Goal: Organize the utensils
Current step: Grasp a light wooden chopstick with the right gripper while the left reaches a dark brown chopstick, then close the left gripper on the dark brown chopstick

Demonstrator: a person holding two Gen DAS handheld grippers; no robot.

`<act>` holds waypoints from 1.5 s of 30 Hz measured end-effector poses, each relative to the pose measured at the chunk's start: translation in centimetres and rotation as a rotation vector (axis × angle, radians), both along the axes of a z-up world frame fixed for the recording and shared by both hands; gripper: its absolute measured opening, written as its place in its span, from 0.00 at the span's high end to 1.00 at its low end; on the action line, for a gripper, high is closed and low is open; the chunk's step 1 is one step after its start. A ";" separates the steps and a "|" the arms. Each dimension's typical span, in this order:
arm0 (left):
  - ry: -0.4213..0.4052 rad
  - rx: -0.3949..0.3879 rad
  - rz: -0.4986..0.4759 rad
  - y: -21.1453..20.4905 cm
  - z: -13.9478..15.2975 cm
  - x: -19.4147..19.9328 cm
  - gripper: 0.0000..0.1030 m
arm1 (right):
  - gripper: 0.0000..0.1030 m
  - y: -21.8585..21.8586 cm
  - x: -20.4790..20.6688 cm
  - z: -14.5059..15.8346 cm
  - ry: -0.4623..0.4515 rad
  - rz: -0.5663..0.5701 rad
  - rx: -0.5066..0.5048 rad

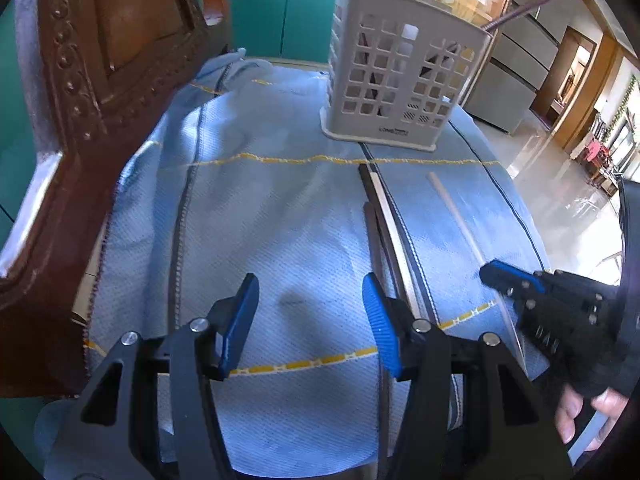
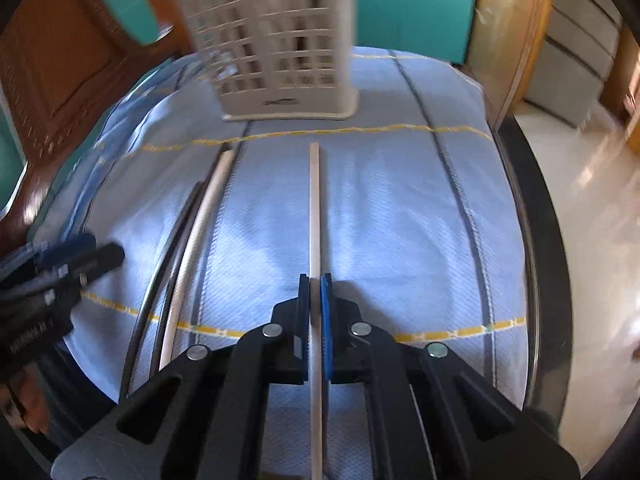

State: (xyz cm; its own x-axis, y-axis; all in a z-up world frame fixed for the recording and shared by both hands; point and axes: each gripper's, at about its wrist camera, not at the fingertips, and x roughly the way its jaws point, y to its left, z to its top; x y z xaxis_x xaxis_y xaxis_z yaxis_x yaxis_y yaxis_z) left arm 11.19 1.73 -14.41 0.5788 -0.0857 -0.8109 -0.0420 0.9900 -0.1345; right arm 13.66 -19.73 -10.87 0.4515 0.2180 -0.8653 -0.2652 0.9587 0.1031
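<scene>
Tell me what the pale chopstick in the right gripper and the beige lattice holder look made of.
Pale square-edged chopstick, clamped in the right gripper: probably bare wood or bamboo, with a matte tan surface and no glare. Beige lattice utensil holder: moulded plastic by its look, with uniform colour, a regular square grid and a faint sheen.

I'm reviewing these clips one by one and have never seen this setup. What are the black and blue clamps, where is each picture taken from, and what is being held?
No robot here: a person holds a hand-operated gripper in each hand, each with a camera looking along its fingers. The left view shows the left gripper, open and empty, above a blue cloth. The right view shows the right gripper shut on a pale chopstick. Beside it lie a white chopstick and a dark chopstick. Behind stands a slotted utensil holder, already holding some sticks.
</scene>
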 end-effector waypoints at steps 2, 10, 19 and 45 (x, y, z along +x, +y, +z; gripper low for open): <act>0.007 -0.015 -0.018 -0.4 -0.2 0.1 0.47 | 0.94 -0.8 0.2 0.0 0.020 -0.018 0.041; 0.034 -0.013 -0.085 -2.7 -1.1 0.5 0.55 | 0.93 -1.8 0.1 0.0 0.019 -0.034 0.068; 0.052 0.065 -0.075 -3.3 -1.6 0.8 0.58 | 0.88 -1.2 -0.3 0.0 -0.005 -0.015 0.033; 0.035 0.113 -0.117 -3.6 -1.6 0.7 0.86 | 0.66 -0.5 0.0 0.0 -0.072 -0.039 -0.114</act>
State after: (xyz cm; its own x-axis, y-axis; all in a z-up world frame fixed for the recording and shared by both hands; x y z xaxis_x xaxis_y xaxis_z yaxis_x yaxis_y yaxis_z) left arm 11.90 -1.87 -16.02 0.5412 -0.0579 -0.8389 0.0714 0.9972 -0.0227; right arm 13.61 -20.21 -10.83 0.5193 0.1014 -0.8485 -0.2304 0.9728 -0.0247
